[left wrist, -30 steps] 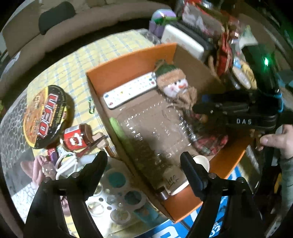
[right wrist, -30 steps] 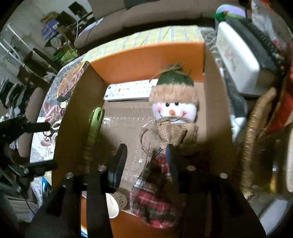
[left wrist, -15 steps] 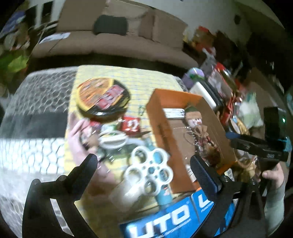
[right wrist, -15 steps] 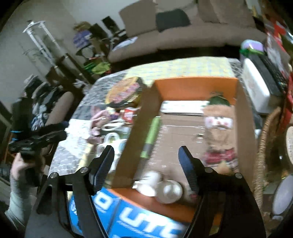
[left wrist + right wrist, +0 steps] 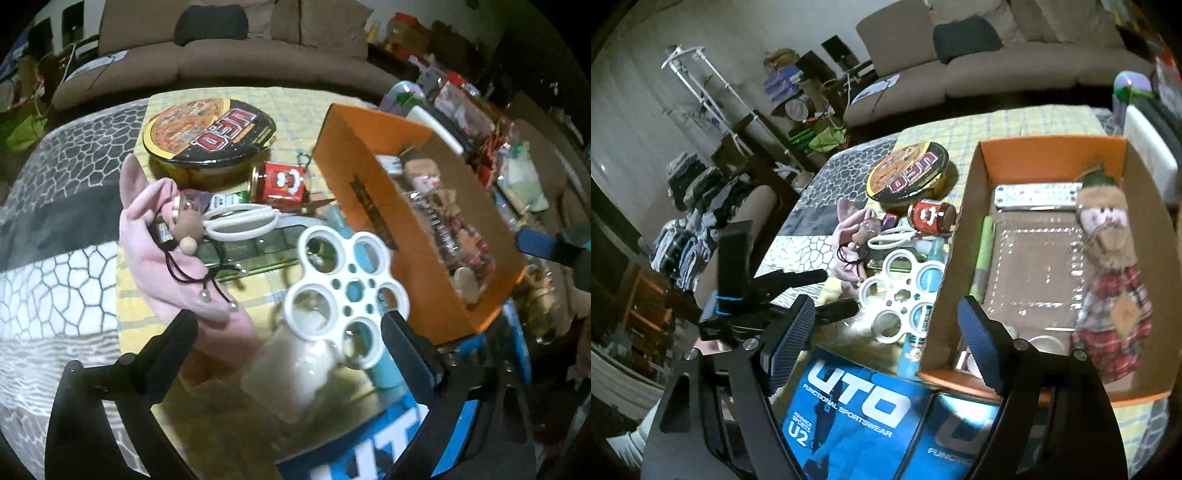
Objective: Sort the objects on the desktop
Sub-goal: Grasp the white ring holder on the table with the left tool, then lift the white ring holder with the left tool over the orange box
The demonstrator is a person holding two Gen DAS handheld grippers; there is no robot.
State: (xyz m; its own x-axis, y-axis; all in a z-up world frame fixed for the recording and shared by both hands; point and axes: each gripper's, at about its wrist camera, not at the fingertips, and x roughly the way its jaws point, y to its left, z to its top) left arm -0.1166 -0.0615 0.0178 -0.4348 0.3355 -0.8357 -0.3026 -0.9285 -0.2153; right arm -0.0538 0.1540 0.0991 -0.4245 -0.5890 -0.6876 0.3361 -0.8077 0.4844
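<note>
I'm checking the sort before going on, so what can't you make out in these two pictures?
- Cups in the box: right view, the right gripper finger covers some.
- Items under the white ring holder: left view, blurred and covered.
- Remote: buttons too small; the snowman doll hides its end.

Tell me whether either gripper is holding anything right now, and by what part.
Nothing is held. The left gripper and the right gripper both stand open with nothing between the pads; their jaws have just been opening.
</note>
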